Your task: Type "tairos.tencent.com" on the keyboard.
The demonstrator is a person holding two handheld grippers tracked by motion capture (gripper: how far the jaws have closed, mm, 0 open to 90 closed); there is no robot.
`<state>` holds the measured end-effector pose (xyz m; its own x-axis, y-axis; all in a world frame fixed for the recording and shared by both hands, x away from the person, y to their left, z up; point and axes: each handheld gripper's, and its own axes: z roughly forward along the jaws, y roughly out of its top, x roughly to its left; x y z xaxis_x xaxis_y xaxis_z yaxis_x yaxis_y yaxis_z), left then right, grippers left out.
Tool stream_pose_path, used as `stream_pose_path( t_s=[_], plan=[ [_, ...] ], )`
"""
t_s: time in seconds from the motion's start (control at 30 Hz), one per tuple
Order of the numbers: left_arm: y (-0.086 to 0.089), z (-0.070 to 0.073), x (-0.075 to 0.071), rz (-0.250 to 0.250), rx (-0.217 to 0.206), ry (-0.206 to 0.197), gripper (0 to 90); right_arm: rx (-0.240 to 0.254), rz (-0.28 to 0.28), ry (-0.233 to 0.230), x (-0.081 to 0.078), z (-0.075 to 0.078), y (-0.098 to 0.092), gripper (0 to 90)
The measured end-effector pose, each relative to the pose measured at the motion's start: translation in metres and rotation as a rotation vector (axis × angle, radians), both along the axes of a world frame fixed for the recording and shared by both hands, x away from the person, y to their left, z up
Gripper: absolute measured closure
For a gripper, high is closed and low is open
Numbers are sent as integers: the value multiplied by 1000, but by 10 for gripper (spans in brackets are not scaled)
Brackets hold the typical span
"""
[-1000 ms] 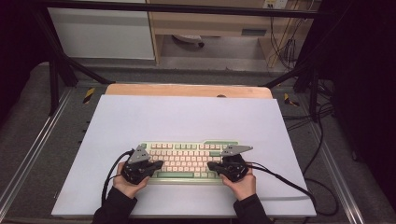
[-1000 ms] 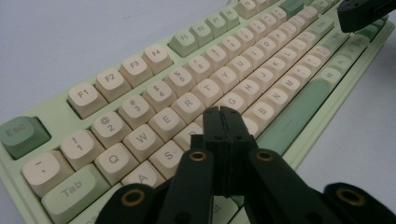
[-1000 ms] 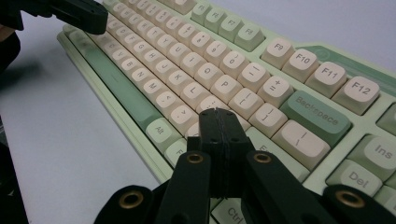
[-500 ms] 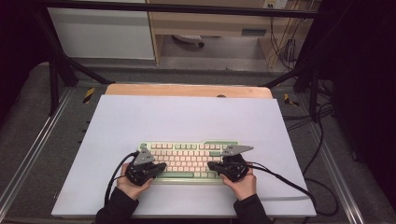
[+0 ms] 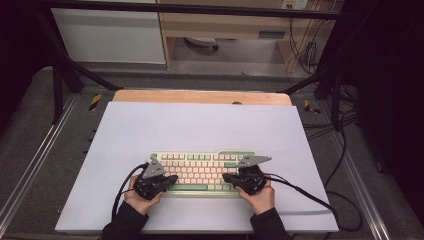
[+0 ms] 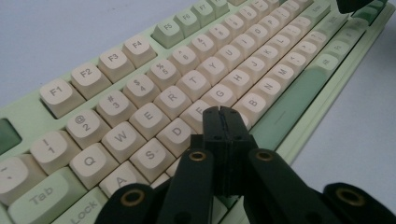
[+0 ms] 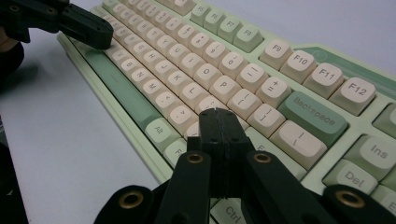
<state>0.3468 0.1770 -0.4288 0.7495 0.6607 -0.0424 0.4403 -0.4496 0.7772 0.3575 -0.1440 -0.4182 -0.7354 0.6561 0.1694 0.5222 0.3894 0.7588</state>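
Pale green keyboard (image 5: 202, 172) with cream keycaps, long and rectangular, flat on a smooth white sheet (image 5: 200, 125) over the table, near the front edge and roughly centred; strip of bare wooden tabletop (image 5: 200, 96) beyond the sheet's far edge; dark metal frame rails (image 5: 30, 165) along the sides.

Left gripper (image 6: 223, 114), matte black plastic with brass-ringed pivot holes, jaws pressed flat together with nothing between them; tips over the home row near the D and F keys, whether touching cannot be told; held in the left hand (image 5: 141, 197) at the keyboard's left front corner; grey three-cornered plate on top, black cable looping off to the left.

Right gripper (image 7: 217, 116) of the same black build, jaws likewise clamped together and empty; tips above the keys just right of L and P, near the darker green Backspace key (image 7: 314, 111); held in the right hand (image 5: 258, 196) at the keyboard's right front corner; cable (image 5: 305, 192) trailing right across the sheet and off its edge.

Rounded, slightly dished keycaps with grey legends; long dark green space bar (image 6: 299, 93) along the front row; green-tinted function keys (image 7: 236, 35) in blocks; dark sleeves at both wrists.
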Motion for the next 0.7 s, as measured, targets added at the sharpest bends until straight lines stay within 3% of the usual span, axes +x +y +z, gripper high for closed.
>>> stream_pose_path(
  t_s=[0.7],
  plan=[
    [13, 6, 1, 29, -15, -5, 900, -2, -1, 1, 0, 0, -1, 900]
  ],
)
